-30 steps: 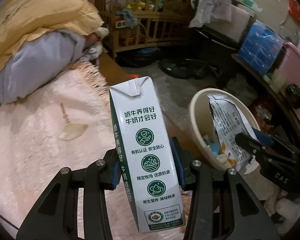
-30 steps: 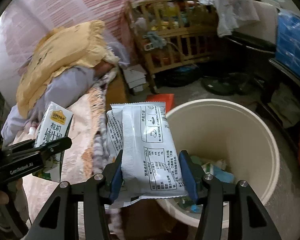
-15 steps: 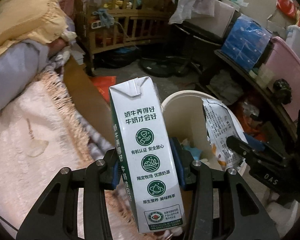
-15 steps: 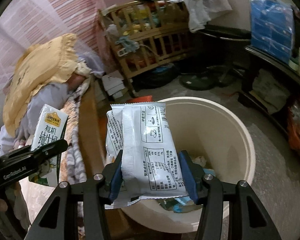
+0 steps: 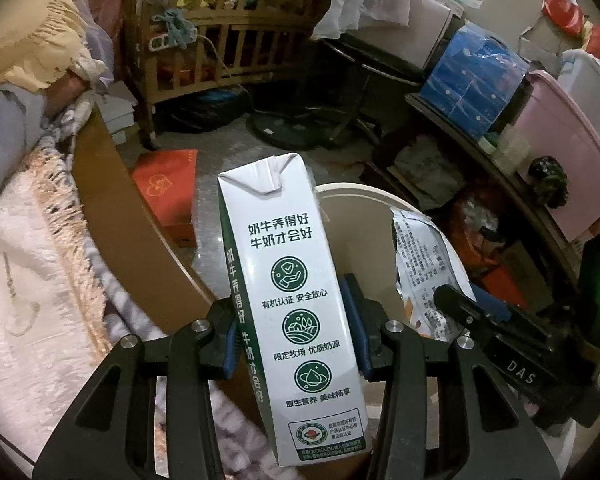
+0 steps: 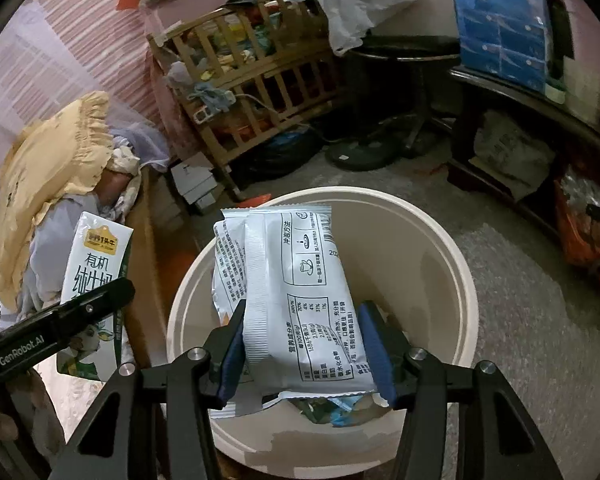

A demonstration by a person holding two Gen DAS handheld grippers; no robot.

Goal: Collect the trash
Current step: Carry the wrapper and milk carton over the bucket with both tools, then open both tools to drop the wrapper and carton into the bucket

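Here, left gripper (image 5: 294, 334) clamped on upright carton (image 5: 288, 300), right gripper (image 6: 304, 344) pinching packet (image 6: 296, 292) over bin (image 6: 432, 248), trash inside.

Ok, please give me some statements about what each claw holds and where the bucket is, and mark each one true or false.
1. The left claw grips a white and green milk carton. True.
2. The right claw is empty. False: it is shut on a silver snack packet.
3. The snack packet is above the open cream bucket. True.
4. The bucket holds nothing. False: some wrappers lie at its bottom.
5. The milk carton already lies inside the bucket. False: it is upright in the left claw, beside the rim.
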